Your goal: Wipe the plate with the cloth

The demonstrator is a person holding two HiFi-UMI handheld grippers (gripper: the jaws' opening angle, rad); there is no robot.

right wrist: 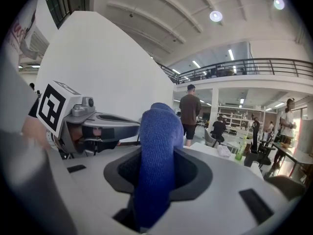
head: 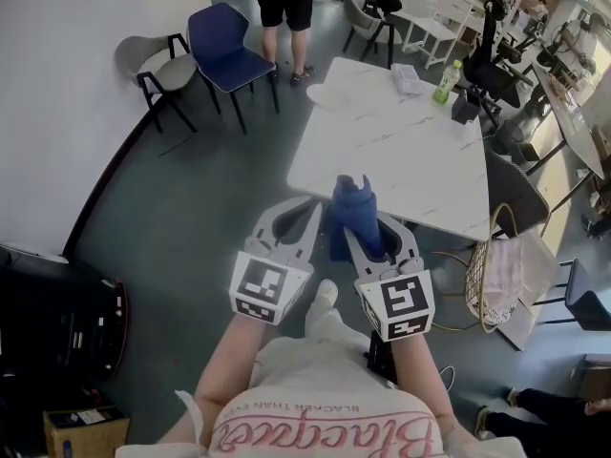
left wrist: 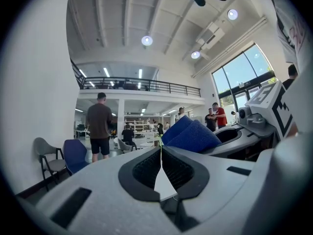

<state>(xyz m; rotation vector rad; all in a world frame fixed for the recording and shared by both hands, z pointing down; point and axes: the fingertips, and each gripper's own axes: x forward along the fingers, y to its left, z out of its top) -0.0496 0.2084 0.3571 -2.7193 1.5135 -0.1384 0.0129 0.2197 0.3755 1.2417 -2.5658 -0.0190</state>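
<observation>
Blue cloth (right wrist: 155,151) is standing bunched in the right gripper (right wrist: 157,170). That gripper's fingers (right wrist: 195,173) are pressing on the cloth's lower part, while its free end is rising above them in a thick, rounded fold. The left gripper (left wrist: 161,160) is carrying nothing: its fingers (left wrist: 142,173) are meeting, with no gap between them. The person is holding both grippers side by side, short of the white bench (head: 401,151).

A pale round shape at the bench's far left corner is appearing to be the plate (head: 329,95), though it is too small to confirm. It is lying well apart from the cloth. A green bottle (head: 446,82) is standing further along the bench.

Assessment: the cloth is looking soft, light and limp, so it will fold rather than push. The present low grip is leaving a padded end free for wiping. The plate is likely hard, smooth and breakable, and it may slide on the slick bench top. Steadying it by the rim with the empty gripper is looking advisable.
</observation>
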